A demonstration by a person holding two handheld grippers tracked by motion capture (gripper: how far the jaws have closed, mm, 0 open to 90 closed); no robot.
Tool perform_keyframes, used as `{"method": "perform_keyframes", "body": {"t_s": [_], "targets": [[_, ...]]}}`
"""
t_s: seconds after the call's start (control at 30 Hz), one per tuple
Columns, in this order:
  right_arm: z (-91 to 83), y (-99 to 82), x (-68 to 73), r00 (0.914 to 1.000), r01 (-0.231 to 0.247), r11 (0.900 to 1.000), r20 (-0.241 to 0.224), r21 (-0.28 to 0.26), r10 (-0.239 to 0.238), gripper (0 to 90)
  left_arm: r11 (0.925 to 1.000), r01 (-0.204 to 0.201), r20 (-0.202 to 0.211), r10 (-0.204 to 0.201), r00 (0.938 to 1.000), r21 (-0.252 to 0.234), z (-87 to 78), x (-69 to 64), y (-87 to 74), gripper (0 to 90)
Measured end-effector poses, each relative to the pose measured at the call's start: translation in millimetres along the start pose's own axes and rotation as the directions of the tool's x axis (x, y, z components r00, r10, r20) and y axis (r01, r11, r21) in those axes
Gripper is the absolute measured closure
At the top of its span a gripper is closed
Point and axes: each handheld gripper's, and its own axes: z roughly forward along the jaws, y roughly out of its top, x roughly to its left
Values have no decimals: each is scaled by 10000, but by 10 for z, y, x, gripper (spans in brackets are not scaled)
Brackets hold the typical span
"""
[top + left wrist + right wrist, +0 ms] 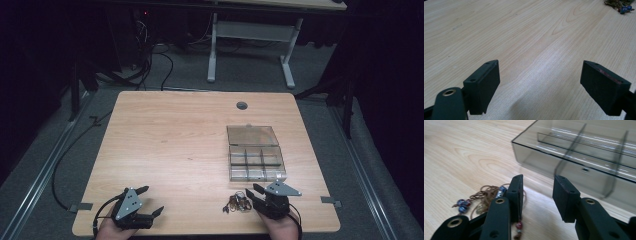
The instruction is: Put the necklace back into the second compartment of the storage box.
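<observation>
No readable writing anywhere. Left gripper point(151, 201) gapes wide at table's point(175, 135) seven o'clock; right gripper point(537, 195), part-open, sits beside beaded cord point(484, 198), near clear compartment box point(255, 155).

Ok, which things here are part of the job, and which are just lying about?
Likely in play:
- beaded cord jewellery
- clear compartment box, lid open
- right gripper, open beside the jewellery
- left gripper, open over bare table

Just there:
- table's cable grommet
- white desk frame behind
- floor cables
</observation>
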Motion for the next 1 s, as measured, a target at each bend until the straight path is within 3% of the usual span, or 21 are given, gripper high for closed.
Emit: {"method": "perform_keyframes", "body": {"t_s": [0.2,0.5,0.6,0.8,1.0], "targets": [[51,25,111,9991,244,9997,-349,58,-242,650,10000,-5,7,5,10000,-9,-1,0,0,164],[119,54,349,9904,967,9950,-1014,248,-937,714,10000,-31,46,31,10000,-16,1,-1,0,164],[162,45,440,9850,1282,9905,-1227,505,-1213,809,10000,-33,53,33,10000,-18,1,-1,0,164],[188,19,486,9835,1534,9842,-1106,889,-1433,863,10000,-53,44,53,10000,-29,-1,-2,-1,164],[141,-39,424,9855,1487,9838,-967,1002,-1391,867,10000,-53,41,53,10000,-25,-1,-2,-1,164]]}}
